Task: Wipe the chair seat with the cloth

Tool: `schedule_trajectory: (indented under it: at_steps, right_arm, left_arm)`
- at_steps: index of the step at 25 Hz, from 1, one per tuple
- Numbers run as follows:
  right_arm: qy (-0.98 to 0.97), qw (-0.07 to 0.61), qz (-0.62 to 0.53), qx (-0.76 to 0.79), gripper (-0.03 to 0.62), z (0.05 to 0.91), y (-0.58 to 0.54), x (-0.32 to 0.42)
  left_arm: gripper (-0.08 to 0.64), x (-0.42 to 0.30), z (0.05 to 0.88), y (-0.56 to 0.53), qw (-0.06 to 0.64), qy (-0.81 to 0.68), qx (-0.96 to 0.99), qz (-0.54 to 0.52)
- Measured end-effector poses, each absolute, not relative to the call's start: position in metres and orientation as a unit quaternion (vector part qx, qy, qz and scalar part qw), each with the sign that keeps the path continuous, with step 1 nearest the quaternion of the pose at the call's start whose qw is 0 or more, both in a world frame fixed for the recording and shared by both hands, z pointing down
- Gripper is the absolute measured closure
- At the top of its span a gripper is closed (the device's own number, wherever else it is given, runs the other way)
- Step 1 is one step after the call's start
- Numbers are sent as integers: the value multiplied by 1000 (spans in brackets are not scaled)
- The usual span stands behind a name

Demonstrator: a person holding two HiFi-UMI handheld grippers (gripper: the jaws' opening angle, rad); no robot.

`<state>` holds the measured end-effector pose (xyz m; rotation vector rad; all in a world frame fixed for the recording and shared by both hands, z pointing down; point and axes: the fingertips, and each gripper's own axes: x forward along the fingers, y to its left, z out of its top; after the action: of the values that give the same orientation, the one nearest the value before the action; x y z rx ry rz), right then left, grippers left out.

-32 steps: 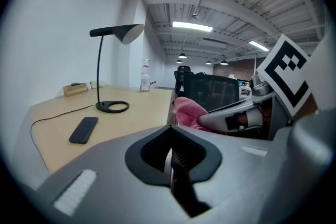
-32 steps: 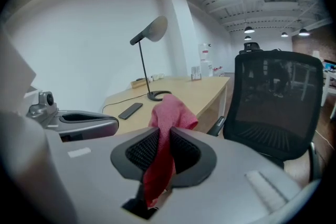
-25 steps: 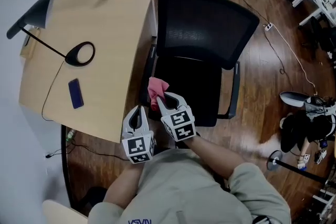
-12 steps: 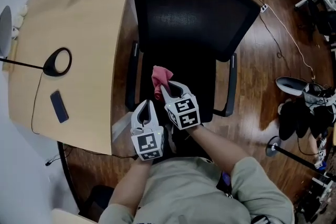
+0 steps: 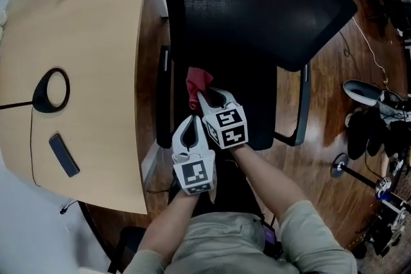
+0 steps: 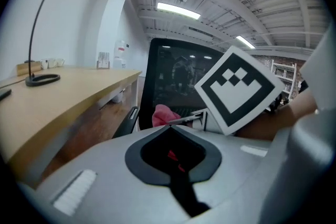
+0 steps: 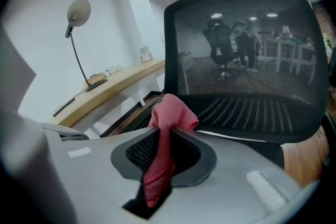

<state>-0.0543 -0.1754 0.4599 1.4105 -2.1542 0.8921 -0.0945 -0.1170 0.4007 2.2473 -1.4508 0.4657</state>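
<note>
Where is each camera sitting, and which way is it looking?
Head view: on the person's head, looking steeply down at the chair and desk; both forearms, left claw and right claw show.
Left gripper view: on the left claw, looking along its jaws toward the chair's backrest; the right claw crowds its right side.
Right gripper view: on the right claw, looking along its jaws at the backrest; the cloth is pinched there.
Shared: all three show the cloth and chair.
</note>
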Motion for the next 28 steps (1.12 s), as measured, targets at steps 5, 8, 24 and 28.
schedule_trajectory:
  at_steps: [5, 8, 24, 28]
  right_arm:
    - [-762, 211, 353, 500, 534, 546, -196, -53]
    - [-760, 208, 378, 486, 534, 588, -205, -61]
    - [-757, 224, 407, 460, 532, 686, -264, -99]
    - [-752, 229, 407, 465, 532, 692, -269, -88]
  left_arm:
    - [555, -101, 468, -125, 235, -541, 790, 168]
    - [555, -111, 506, -125, 246, -557, 772, 182]
    - [555, -126, 584, -135, 255, -577, 744, 221]
    - [555, -120, 589, -140, 252, -571, 748, 228]
